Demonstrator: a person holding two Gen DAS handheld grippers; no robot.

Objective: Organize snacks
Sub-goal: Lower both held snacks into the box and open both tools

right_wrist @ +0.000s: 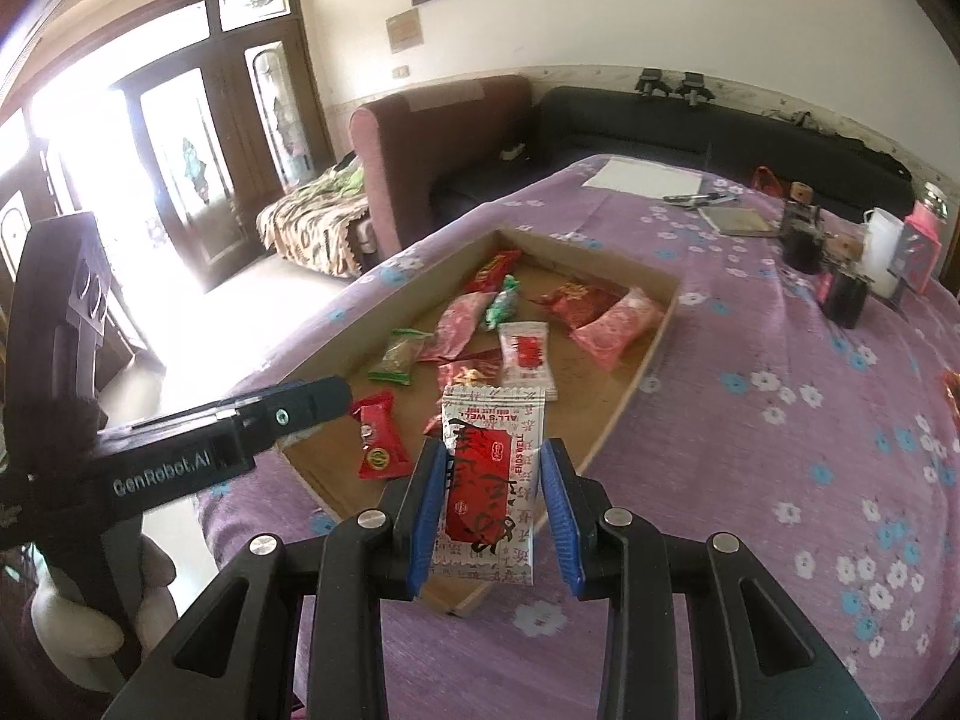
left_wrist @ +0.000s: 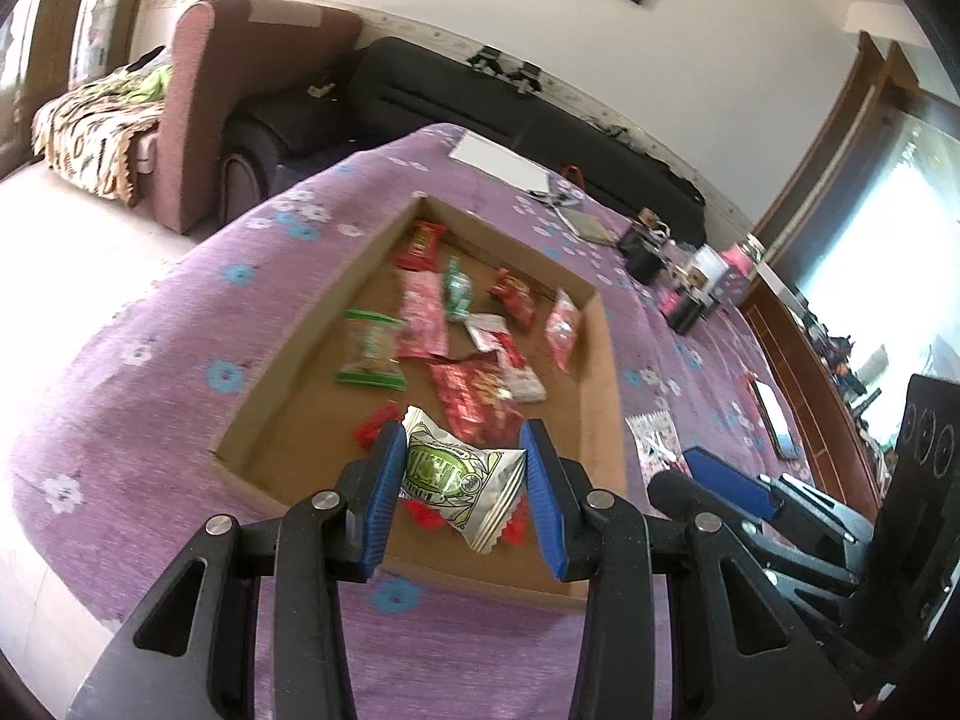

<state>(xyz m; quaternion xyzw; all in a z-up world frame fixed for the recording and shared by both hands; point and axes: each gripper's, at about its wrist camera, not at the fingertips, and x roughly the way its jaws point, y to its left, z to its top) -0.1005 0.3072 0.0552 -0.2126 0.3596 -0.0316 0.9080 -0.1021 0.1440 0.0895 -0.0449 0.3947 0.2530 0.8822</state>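
Observation:
A shallow cardboard tray (left_wrist: 300,360) (right_wrist: 576,255) lies on the purple flowered tablecloth (left_wrist: 150,312) and holds several snack packets, mostly red, pink and green. My left gripper (left_wrist: 463,438) hangs over the tray's near end, shut on a white and green snack packet (left_wrist: 456,471). My right gripper (right_wrist: 492,450) is above the tray's near corner, shut on a white packet with a red label (right_wrist: 489,480). Each view also catches the other tool: the right gripper (left_wrist: 726,480) at the right, the left gripper (right_wrist: 300,405) at the left, held by a gloved hand (right_wrist: 72,630).
A pink patterned packet (left_wrist: 654,444) lies on the cloth right of the tray, with a phone (left_wrist: 774,420) beyond it. Black boxes, a white cup (right_wrist: 882,252) and a pink box stand at the table's far right. A sheet of paper (right_wrist: 642,177) lies at the back, sofas behind.

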